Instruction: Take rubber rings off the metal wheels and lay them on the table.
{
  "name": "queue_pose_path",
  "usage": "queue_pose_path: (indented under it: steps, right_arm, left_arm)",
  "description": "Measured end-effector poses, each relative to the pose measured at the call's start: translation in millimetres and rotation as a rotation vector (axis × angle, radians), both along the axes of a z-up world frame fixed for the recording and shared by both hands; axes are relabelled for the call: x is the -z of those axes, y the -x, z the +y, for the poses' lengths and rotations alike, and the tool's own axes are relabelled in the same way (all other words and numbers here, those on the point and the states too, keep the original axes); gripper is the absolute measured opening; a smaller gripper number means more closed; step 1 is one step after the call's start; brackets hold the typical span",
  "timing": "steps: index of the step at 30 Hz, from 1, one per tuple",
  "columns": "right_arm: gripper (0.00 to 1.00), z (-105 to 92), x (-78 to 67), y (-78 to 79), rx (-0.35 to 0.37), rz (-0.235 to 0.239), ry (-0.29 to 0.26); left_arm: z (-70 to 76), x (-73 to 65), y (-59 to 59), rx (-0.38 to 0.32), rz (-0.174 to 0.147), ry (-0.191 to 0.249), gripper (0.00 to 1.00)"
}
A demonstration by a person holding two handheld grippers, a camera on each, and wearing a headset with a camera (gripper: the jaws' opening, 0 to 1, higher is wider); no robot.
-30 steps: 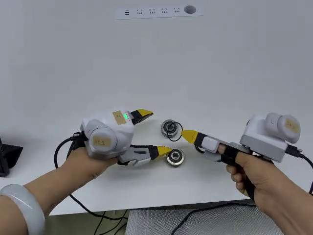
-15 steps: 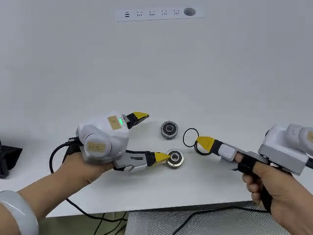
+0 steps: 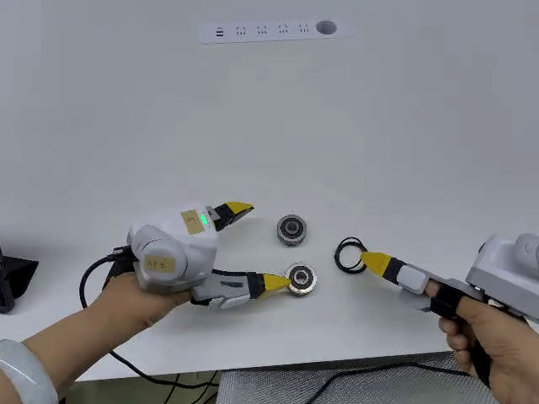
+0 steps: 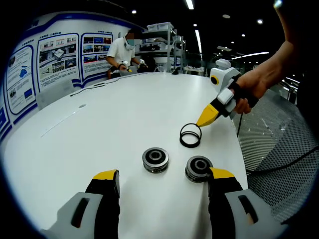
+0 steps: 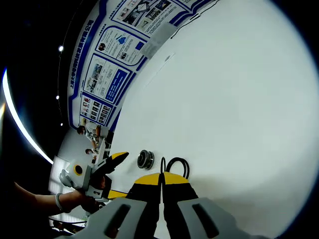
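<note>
Two metal wheels stand on the white table: a far wheel (image 3: pixel 291 228) (image 4: pixel 155 159) and a near wheel (image 3: pixel 301 279) (image 4: pixel 199 168). My left gripper (image 3: pixel 257 244) (image 4: pixel 164 174) is open around them, its near jaw tip touching the near wheel. To the right, my right gripper (image 3: pixel 375 263) (image 5: pixel 162 175) is shut on a thin black rubber ring (image 5: pixel 163 163), held low over the table. A second rubber ring (image 3: pixel 348 255) (image 4: pixel 190 135) (image 5: pixel 178 164) lies on the table right beside it, overlapping it from the head view.
A white power strip (image 3: pixel 269 29) lies at the table's far side. A black object (image 3: pixel 13 273) sits at the left edge, and a cable (image 3: pixel 97 269) trails from my left gripper. The table's front edge (image 3: pixel 337 358) is close below the hands.
My right gripper has pulled the ring away from the far wheel and carried it right, down beside the other ring. My left gripper has shifted slightly left and lower.
</note>
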State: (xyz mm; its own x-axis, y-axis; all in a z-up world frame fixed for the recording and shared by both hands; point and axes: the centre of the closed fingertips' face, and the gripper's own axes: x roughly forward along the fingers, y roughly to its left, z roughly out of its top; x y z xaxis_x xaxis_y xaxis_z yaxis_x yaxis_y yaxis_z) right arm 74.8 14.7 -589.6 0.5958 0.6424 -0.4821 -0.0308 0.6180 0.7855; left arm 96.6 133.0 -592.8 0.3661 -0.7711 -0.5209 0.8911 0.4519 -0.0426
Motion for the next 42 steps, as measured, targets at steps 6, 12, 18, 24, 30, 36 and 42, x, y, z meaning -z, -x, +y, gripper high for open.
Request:
queue_pose_path:
  steps: [6,12,18,24,30,36,42]
  right_arm:
    - [0.02,-4.7,3.9,1.1,-0.008,-0.006,0.036]
    - [0.02,-7.2,6.7,1.4,-0.020,-0.017,0.069]
    - [0.05,-6.0,7.4,0.4,-0.047,-0.038,0.099]
    - [0.12,-6.8,8.6,1.4,-0.107,-0.075,0.159]
    - [0.17,-6.3,7.9,3.9,-0.145,-0.107,0.210]
    - [0.23,-9.5,14.9,7.5,-0.273,-0.173,0.361]
    - [0.28,-5.5,15.0,9.7,-0.376,-0.248,0.449]
  left_arm:
    - [5.1,1.1,3.2,-0.003,0.006,-0.002,0.74]
    - [7.4,-0.2,5.3,-0.015,0.009,0.005,0.75]
    - [6.6,-3.4,7.2,-0.020,0.012,0.017,0.78]
    - [8.9,-4.6,9.5,-0.031,0.020,0.021,0.79]
    - [15.4,-2.3,15.0,-0.043,0.033,0.014,0.79]
    - [19.5,-4.0,20.2,-0.063,0.035,0.017,0.79]
    - [21.4,-6.4,23.7,-0.070,0.032,0.024,0.78]
